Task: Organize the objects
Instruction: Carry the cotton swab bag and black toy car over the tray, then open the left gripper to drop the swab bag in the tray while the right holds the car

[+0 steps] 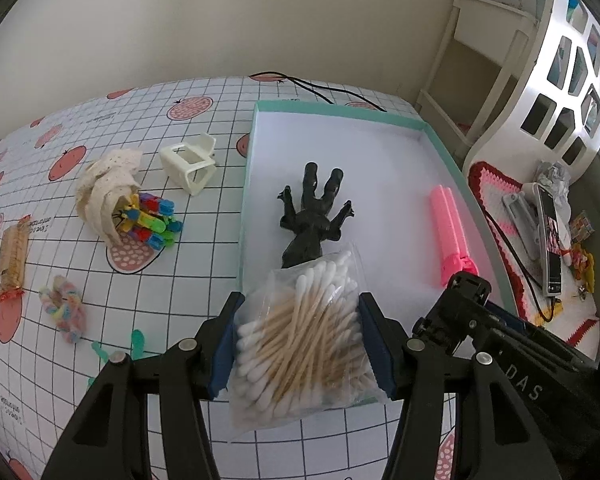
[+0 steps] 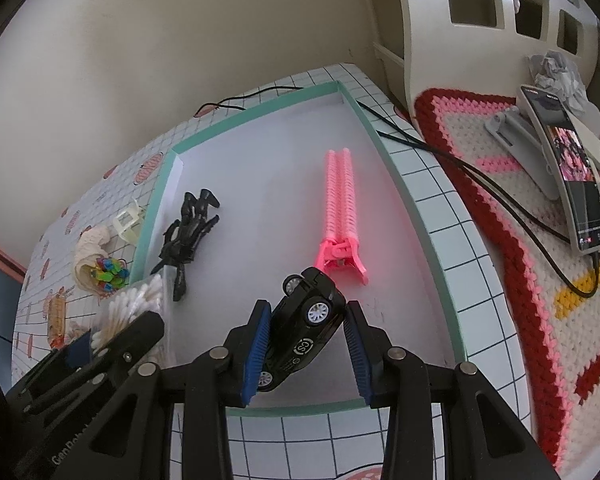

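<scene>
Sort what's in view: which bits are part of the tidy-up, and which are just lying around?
Job: cotton swab bag, toy car, black figure, pink zipper toy, tray, clips, white frame.
Lying about: phone, crochet mat.

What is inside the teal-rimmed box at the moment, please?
Lying in the teal-rimmed box are a black dinosaur figure and a pink zipper-shaped toy. The bag of cotton swabs hides the dinosaur's near end and the floor beneath.
</scene>
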The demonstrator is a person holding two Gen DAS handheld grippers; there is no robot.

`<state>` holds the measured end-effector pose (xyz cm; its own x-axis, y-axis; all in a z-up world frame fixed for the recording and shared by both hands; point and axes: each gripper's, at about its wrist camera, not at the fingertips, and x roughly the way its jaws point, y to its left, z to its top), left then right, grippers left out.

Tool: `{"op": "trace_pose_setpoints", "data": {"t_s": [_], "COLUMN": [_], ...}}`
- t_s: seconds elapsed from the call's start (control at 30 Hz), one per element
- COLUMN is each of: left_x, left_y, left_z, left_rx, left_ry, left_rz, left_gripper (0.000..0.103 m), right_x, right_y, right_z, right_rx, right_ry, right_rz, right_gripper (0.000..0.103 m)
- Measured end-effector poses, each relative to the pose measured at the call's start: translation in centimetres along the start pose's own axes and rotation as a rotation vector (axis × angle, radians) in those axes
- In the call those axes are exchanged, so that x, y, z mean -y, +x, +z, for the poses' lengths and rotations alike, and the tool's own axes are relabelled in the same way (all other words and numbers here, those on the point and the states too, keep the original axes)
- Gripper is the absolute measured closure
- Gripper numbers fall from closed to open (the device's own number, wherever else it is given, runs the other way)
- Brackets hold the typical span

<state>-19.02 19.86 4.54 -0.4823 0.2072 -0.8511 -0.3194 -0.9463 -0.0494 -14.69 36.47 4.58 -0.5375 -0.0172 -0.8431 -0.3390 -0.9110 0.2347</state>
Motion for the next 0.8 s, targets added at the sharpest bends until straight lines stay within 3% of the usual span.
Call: {"op": "trace_pose_setpoints", "data": {"t_s": [0.8], "left_x": [0.3], "left_y": [0.5], "left_z": [0.14], "left_rx": [-0.029], "left_ry": [0.003], "left_rz": [-0.01], "left_gripper": [0.043], "right_x": [0.36], "right_y": [0.35], "right_z": [-0.19], "right_rx": [-0.014], "right_ry": [-0.006], "right_rz": [-0.007], "right_gripper": [0.062]}}
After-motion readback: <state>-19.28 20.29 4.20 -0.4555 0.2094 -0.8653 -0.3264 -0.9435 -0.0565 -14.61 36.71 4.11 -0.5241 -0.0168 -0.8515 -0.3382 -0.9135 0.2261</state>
